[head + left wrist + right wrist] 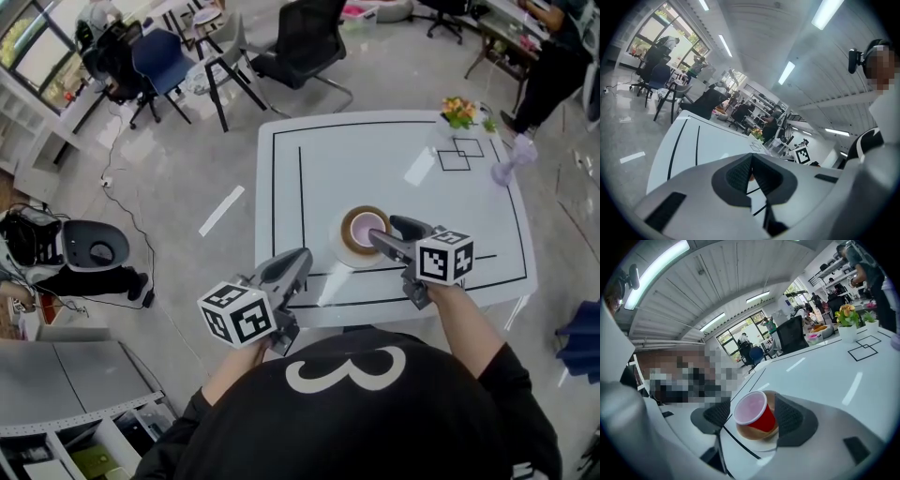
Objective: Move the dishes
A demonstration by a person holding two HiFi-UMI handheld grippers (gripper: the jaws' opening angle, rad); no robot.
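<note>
On the white table [375, 159], the right gripper [752, 420] holds its jaws spread around a red plastic cup [367, 226] sitting in a brown bowl [754, 432]; an off-centre squeeze might tip it. Off the near edge, the left gripper [751, 176] is pressed together, empty.

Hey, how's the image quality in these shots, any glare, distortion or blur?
Head view: bright glare streaks on the table. Both gripper views: strong fisheye bending, dark corners. Right gripper view: cup in focus.

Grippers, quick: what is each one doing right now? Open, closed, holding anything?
Left gripper: closed, holding nothing.
Right gripper: open, with a red cup between its jaws, not gripped.
</note>
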